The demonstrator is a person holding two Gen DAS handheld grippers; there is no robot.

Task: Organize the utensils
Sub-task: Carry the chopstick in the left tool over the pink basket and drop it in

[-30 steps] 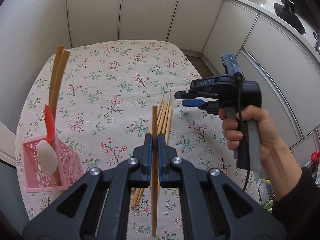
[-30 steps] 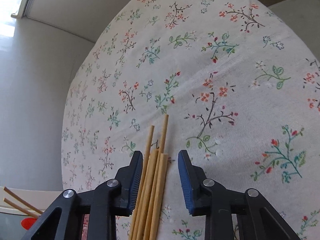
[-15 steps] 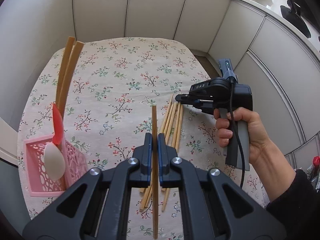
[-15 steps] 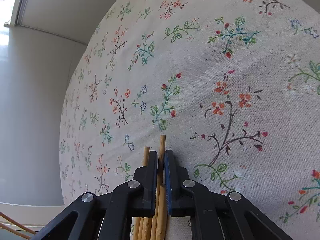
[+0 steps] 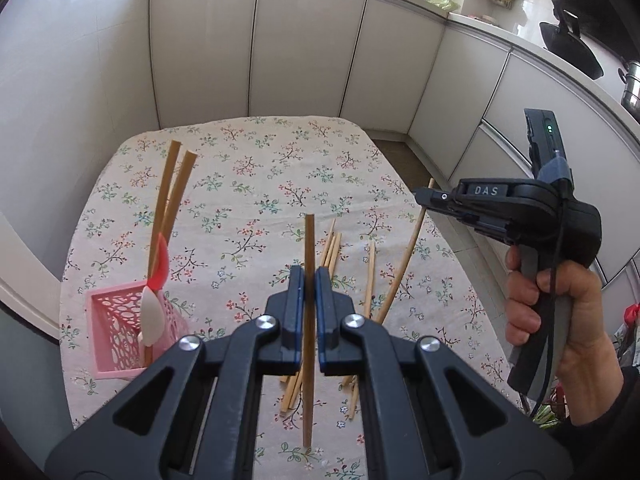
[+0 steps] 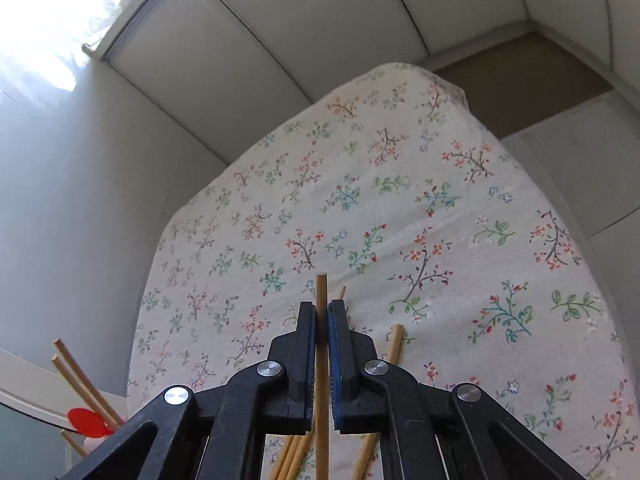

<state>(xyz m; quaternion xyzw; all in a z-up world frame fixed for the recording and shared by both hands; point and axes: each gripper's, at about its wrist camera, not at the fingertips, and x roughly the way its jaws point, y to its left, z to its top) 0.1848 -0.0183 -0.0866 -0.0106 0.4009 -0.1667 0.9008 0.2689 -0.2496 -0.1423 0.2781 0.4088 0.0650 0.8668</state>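
- The bench (image 5: 248, 184), under a floral cloth, fills the middle of both views, with white cabinet doors (image 5: 304, 48) behind it.
- A pink lattice basket (image 5: 116, 332) stands near the bench's left edge; two chopsticks (image 5: 170, 196) lean upright in it beside a red spoon (image 5: 162, 260) and a white spoon (image 5: 152, 318).
- The left tongs (image 5: 309, 280) are closed on a dark chopstick (image 5: 309, 240), held upright above the cloth.
- The right tongs (image 6: 322, 316), in the person's right hand (image 5: 560, 320), are closed on a pale chopstick (image 6: 321, 288); in the left view this stick (image 5: 404, 256) hangs down at a slant from the tongs towards the cloth.
- Loose chopsticks (image 5: 370, 276) lie scattered on the cloth between the two tongs, some bunched (image 5: 332, 248), one apart.
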